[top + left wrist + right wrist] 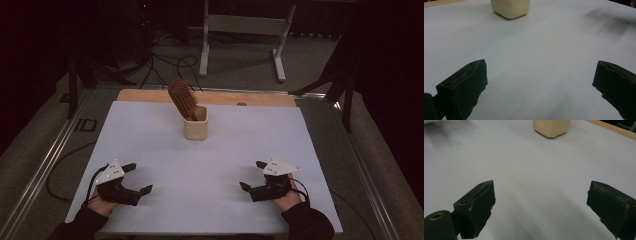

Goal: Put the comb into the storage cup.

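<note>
High view: nearest the camera, two sleeved forearms enter from the bottom edge, each hand holding a tool low over the near part of the white surface [210, 165]. The left tool [137, 178] has its jaws spread wide and holds nothing. The right tool [252, 175] likewise stands with jaws spread and empty. The two tools are well apart, one toward each near corner. Farther back, near the middle of the far half of the surface, stands a cream cup [195, 126], upright. A brown wooden hairbrush [181, 97] stands in the cup, handle down, bristled head up and tilted to the left. Both tools are well apart from cup and brush. A strip of bare wood [150, 96] shows along the far edge of the surface.

Left gripper view: two black jaws rise at the lower corners, set wide apart over bare white surface [534, 62]. The base of the cream cup [510, 8] shows at the top edge.

Right gripper view: jaws again spread wide over white surface [539, 177], nothing between them. The cup's base [551, 127] shows at top centre, the wood strip [614, 130] at upper right.
</note>
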A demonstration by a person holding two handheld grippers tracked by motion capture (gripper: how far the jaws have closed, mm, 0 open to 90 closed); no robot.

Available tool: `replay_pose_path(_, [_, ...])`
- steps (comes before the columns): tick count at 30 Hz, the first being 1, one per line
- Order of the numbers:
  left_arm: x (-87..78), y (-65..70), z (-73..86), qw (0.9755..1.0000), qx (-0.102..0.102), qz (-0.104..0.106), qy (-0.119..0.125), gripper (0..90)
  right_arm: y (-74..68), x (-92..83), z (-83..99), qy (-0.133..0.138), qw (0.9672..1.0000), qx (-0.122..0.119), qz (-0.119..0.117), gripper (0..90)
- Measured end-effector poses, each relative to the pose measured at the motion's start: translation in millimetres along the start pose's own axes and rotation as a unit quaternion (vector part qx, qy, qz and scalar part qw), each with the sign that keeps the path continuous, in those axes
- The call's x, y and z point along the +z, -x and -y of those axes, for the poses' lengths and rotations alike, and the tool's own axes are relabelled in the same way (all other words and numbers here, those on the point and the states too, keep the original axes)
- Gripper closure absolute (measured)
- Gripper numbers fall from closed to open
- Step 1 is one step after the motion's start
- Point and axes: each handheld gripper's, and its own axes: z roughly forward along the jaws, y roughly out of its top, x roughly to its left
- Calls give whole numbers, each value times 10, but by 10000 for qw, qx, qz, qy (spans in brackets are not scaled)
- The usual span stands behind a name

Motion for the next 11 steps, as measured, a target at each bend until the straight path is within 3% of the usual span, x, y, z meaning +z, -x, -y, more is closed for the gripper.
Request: replay_pose_path(11, [8,32,-2,10000,85,25,-42,1,2,3,6,0,10000,0,-18,79])
